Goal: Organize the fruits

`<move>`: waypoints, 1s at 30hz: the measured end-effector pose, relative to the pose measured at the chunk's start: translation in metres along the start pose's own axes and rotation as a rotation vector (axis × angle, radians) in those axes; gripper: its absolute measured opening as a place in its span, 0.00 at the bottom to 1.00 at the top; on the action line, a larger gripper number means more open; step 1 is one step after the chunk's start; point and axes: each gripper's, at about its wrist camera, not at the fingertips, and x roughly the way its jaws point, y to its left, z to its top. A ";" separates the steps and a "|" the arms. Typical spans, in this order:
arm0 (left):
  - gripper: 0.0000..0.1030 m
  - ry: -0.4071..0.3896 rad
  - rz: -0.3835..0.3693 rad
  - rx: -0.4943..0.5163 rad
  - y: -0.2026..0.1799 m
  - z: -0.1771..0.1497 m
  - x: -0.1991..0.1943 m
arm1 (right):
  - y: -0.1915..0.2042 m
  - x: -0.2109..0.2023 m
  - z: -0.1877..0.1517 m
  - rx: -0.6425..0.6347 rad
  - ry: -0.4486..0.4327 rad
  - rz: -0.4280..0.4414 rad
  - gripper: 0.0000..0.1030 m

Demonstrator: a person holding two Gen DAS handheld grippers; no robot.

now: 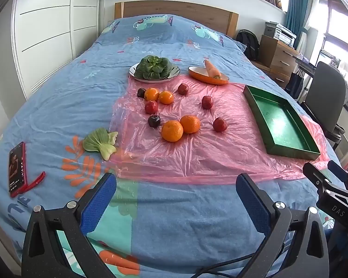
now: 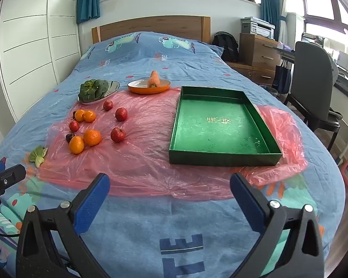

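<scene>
Several oranges, the nearest (image 1: 172, 131) (image 2: 76, 144), and several small red and dark fruits, one red (image 1: 220, 124) (image 2: 117, 134), lie loose on a pink plastic sheet (image 1: 197, 157) (image 2: 139, 162) on the bed. An empty green tray (image 1: 287, 153) (image 2: 220, 158) stands on the sheet's right side. My left gripper (image 1: 176, 183) is open and empty above the bedspread, short of the sheet. My right gripper (image 2: 169, 183) is open and empty at the sheet's near edge, left of the tray's front.
A white plate (image 1: 174, 74) (image 2: 114, 85) holds a leafy green. An orange dish (image 1: 197, 75) (image 2: 139, 90) holds a carrot (image 1: 211, 69) (image 2: 154, 78). A loose bok choy (image 1: 99, 142) (image 2: 37, 154) and a red phone (image 1: 16, 168) lie left. An office chair (image 2: 313, 88) stands right of the bed.
</scene>
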 end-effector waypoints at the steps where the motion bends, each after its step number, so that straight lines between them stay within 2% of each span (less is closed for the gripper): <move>1: 0.98 0.000 0.000 0.001 0.000 0.000 0.000 | 0.000 0.000 0.000 -0.001 -0.002 -0.002 1.00; 30: 0.98 0.008 -0.010 -0.003 -0.002 -0.004 0.008 | 0.000 0.001 0.001 0.002 -0.009 -0.007 1.00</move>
